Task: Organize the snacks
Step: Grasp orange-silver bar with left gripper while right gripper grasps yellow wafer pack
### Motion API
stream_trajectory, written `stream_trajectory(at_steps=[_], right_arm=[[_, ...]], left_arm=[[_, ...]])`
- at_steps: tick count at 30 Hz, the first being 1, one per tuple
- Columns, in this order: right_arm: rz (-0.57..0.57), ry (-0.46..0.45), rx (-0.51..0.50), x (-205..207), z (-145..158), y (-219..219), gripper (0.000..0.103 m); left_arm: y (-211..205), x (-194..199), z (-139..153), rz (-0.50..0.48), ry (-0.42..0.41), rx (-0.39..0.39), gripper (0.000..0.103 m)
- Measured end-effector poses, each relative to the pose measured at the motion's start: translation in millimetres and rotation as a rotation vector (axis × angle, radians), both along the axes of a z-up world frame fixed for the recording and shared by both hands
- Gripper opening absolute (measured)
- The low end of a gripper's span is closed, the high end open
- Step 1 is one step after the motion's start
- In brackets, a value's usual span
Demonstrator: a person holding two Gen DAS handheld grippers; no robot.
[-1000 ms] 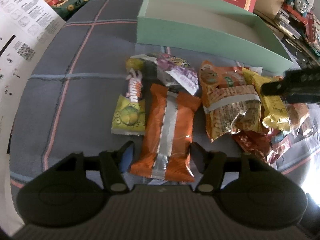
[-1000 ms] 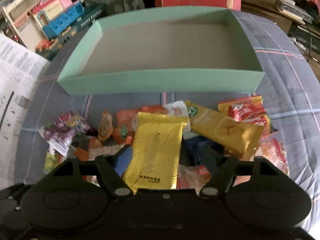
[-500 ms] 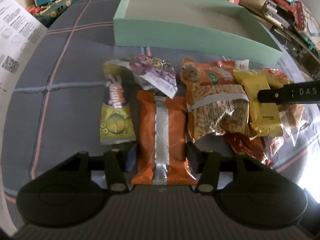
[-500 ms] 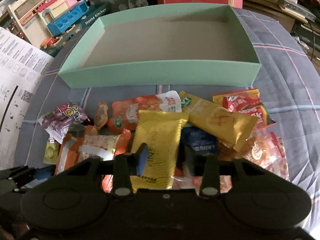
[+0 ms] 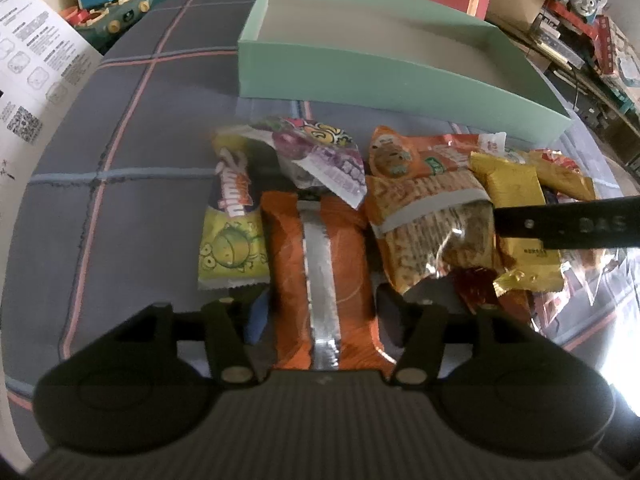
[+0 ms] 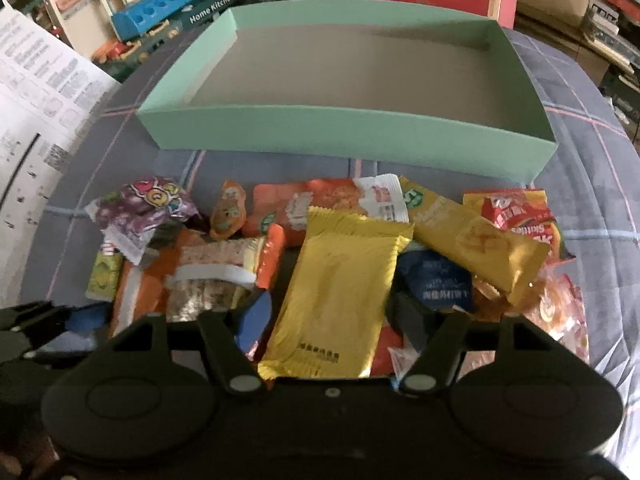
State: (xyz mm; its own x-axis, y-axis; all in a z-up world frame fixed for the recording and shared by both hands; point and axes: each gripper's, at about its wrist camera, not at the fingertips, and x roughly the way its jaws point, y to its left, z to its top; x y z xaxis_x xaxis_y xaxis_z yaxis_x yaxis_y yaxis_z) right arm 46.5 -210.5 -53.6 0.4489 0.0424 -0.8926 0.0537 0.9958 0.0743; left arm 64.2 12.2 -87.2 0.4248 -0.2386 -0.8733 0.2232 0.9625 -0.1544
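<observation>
A pile of snack packets lies on the blue plaid cloth before an empty mint-green box (image 5: 384,80), also in the right wrist view (image 6: 344,140). My left gripper (image 5: 322,314) has its fingers against both sides of an orange packet with a silver seam (image 5: 320,280), which rests on the cloth. My right gripper (image 6: 334,314) has its fingers against both sides of a yellow packet (image 6: 340,292) on the pile. The right gripper's finger (image 5: 568,224) crosses the left wrist view at the right.
Beside the orange packet lie a green-and-purple candy packet (image 5: 232,240), a purple one (image 5: 320,152) and an orange noodle packet (image 5: 436,224). A printed paper sheet (image 6: 36,92) lies left. Toys and cartons crowd the back edge.
Both grippers have come lower and forward over the pile. The left fingers have closed in on the orange packet, the right fingers on the yellow packet.
</observation>
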Motion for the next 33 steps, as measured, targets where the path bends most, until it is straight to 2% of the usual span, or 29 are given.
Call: stream_trajectory(at_steps=[2, 3, 6, 7, 14, 17, 19, 21, 24, 26, 29, 30, 32, 33], right_arm=[[0.006, 0.008, -0.024, 4, -6, 4, 0.068], [0.012, 0.011, -0.038, 5, -9, 6, 0.056], [0.030, -0.005, -0.051, 0, -6, 9, 0.050], [0.031, -0.009, -0.041, -2, -4, 9, 0.050], [0.007, -0.053, 0.031, -12, 18, -11, 0.049], [0.003, -0.070, 0.061, -16, 27, -17, 0.049], [-0.004, -0.088, 0.080, -19, 32, -23, 0.049], [-0.016, -0.102, 0.107, -21, 37, -31, 0.049], [-0.024, -0.116, 0.122, -22, 39, -41, 0.049], [-0.026, -0.113, 0.126, -26, 38, -43, 0.049], [-0.023, -0.094, 0.138, -34, 32, -46, 0.049], [-0.022, -0.086, 0.145, -36, 29, -46, 0.049], [-0.025, -0.077, 0.159, -40, 25, -48, 0.049], [-0.028, -0.073, 0.161, -42, 24, -48, 0.049]], left_arm=[[3, 0, 0, -0.001, 0.000, -0.012, 0.058], [4, -1, 0, -0.001, 0.000, -0.018, 0.058], [4, 0, 0, -0.002, -0.002, -0.022, 0.055], [3, -1, 0, -0.005, -0.012, -0.010, 0.049], [5, -10, 12, -0.014, -0.028, -0.043, 0.047], [6, -18, 26, -0.016, -0.053, -0.049, 0.047], [4, -23, 37, -0.020, -0.078, -0.049, 0.041], [1, -26, 48, -0.028, -0.099, -0.049, 0.041], [-7, -29, 54, -0.071, -0.121, -0.005, 0.041], [-13, -27, 48, -0.092, -0.090, 0.018, 0.041], [-18, -22, 27, -0.121, 0.003, 0.043, 0.041], [-17, -21, 19, -0.118, 0.028, 0.051, 0.046], [-19, -19, 15, -0.119, 0.039, 0.062, 0.048], [-22, -17, 14, -0.124, 0.041, 0.075, 0.053]])
